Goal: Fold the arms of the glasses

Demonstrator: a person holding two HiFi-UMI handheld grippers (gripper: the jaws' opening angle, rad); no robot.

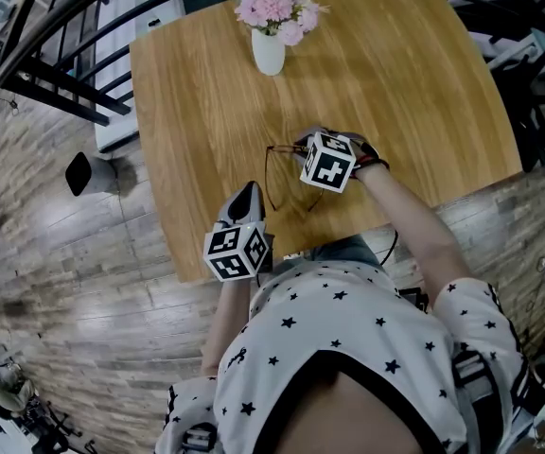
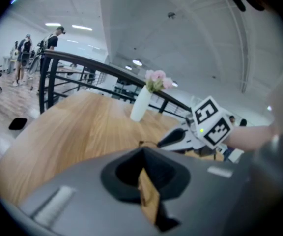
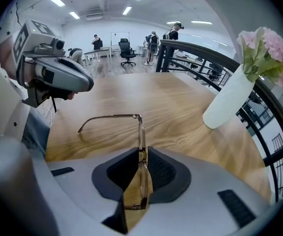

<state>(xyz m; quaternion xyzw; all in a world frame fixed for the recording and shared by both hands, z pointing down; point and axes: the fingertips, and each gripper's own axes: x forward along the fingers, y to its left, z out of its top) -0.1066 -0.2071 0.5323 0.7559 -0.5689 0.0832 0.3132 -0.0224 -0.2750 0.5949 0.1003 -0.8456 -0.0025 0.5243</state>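
The thin-rimmed glasses (image 1: 269,170) lie near the middle of the wooden table (image 1: 395,83). My right gripper (image 1: 301,147) is shut on their front frame. In the right gripper view the frame (image 3: 141,132) runs straight out between the pads of that gripper (image 3: 141,154), and one arm (image 3: 107,117) sticks out open to the left. My left gripper (image 1: 250,193) hovers at the table's near edge, just short of that arm's tip, jaws shut and empty. Its closed jaws (image 2: 144,154) face the right gripper (image 2: 166,140), and a bit of the glasses (image 2: 146,143) shows there.
A white vase of pink flowers (image 1: 269,53) stands at the table's far side, also vase (image 3: 227,104) and vase (image 2: 140,104). A black railing (image 1: 55,74) runs along the left. A small speaker-like object (image 1: 88,173) sits on the floor. People stand far off.
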